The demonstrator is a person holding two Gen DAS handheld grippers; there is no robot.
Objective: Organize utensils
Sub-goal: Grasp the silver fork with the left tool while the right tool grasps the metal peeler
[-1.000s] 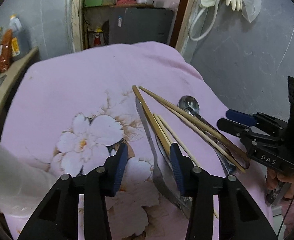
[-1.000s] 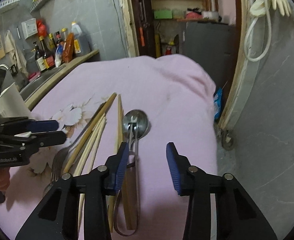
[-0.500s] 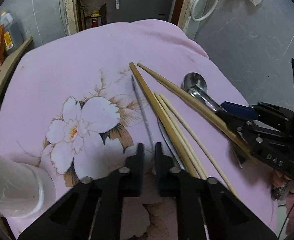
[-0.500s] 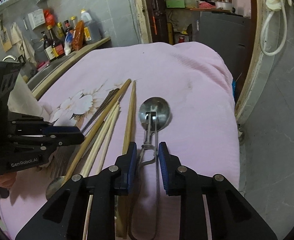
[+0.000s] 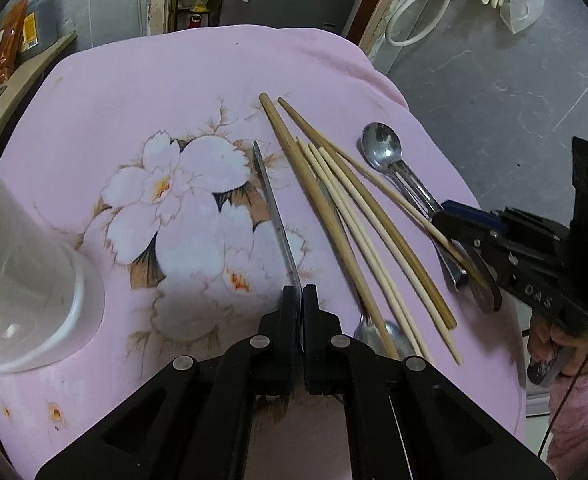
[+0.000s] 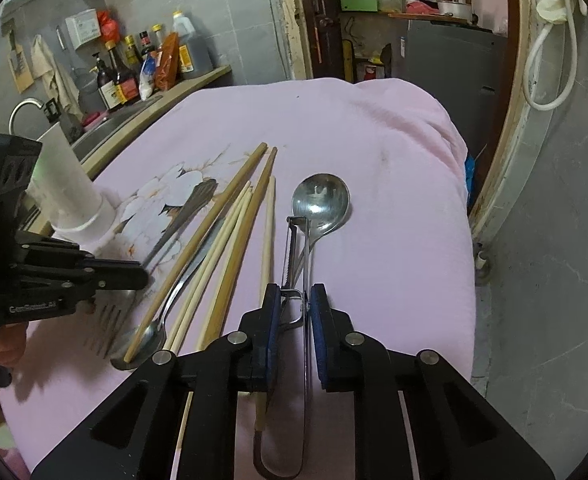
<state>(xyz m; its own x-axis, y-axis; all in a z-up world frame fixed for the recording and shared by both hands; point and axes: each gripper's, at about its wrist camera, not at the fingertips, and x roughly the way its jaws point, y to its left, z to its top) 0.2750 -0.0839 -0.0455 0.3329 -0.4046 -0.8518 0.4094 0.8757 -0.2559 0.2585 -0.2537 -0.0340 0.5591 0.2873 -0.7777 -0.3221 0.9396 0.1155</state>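
A metal fork (image 5: 275, 216) lies on the pink flowered cloth (image 5: 182, 88) over the tabletop, its handle pinched between the closed jaws of the left gripper (image 5: 299, 300), with a white cup (image 5: 22, 264) standing to the left. Just right of it lie wooden chopsticks (image 5: 334, 216) and a spoon (image 6: 321, 202). The right gripper (image 6: 295, 312) is closing its jaws around a wire-handled peeler (image 6: 294, 256) beside the spoon, the pads at its frame.
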